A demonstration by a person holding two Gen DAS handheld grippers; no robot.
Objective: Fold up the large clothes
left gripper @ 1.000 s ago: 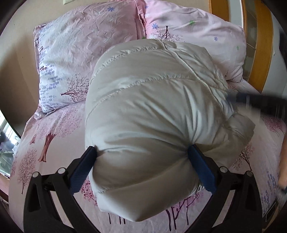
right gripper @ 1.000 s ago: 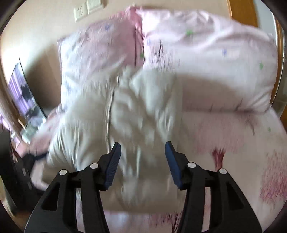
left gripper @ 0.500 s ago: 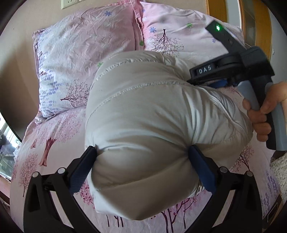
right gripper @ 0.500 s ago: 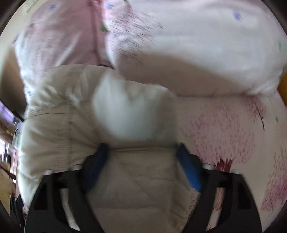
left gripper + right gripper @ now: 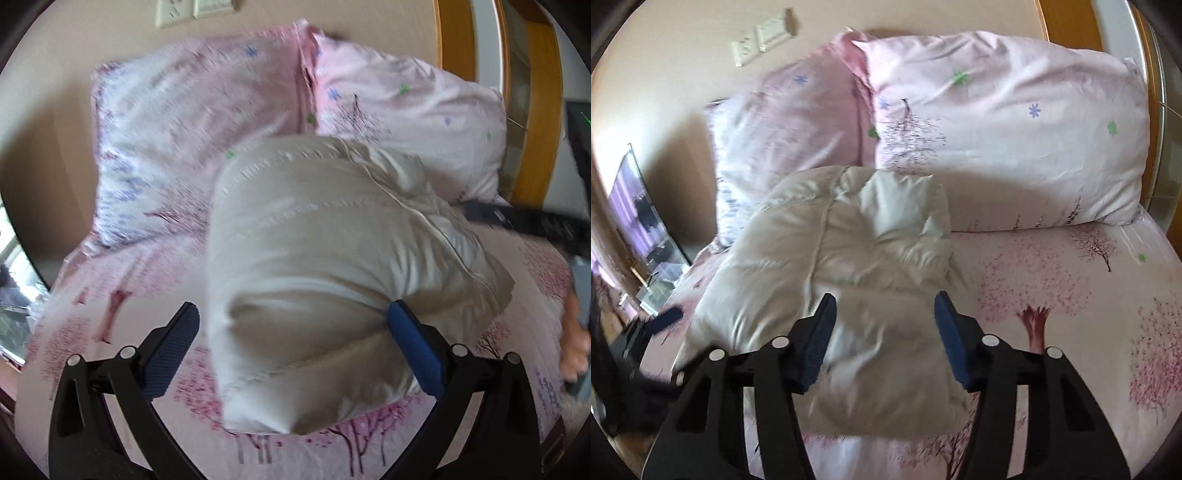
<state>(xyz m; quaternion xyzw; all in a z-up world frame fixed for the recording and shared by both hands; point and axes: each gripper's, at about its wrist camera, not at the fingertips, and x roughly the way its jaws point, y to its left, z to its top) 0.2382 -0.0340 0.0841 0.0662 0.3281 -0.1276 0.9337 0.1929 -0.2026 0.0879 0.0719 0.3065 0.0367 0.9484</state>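
A: The left gripper (image 5: pixel 291 325)?
B: Its jaws have let go of the folded puffer jacket (image 5: pixel 325 266); one pad now stands clear.

A: The right gripper (image 5: pixel 884 321)?
B: Pulled back, jaws just narrowed, empty above the jacket on the bed (image 5: pixel 1071 280), near the pillows (image 5: pixel 1015 122).

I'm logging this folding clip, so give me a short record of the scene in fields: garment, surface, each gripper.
garment: puffy cream quilted jacket, bundled
surface: bed sheet, pink with a tree print
behind: two pillows against the wall
left gripper: open; left pad clear of the jacket
right gripper: open above the jacket, jaws just been closing, gripping nothing
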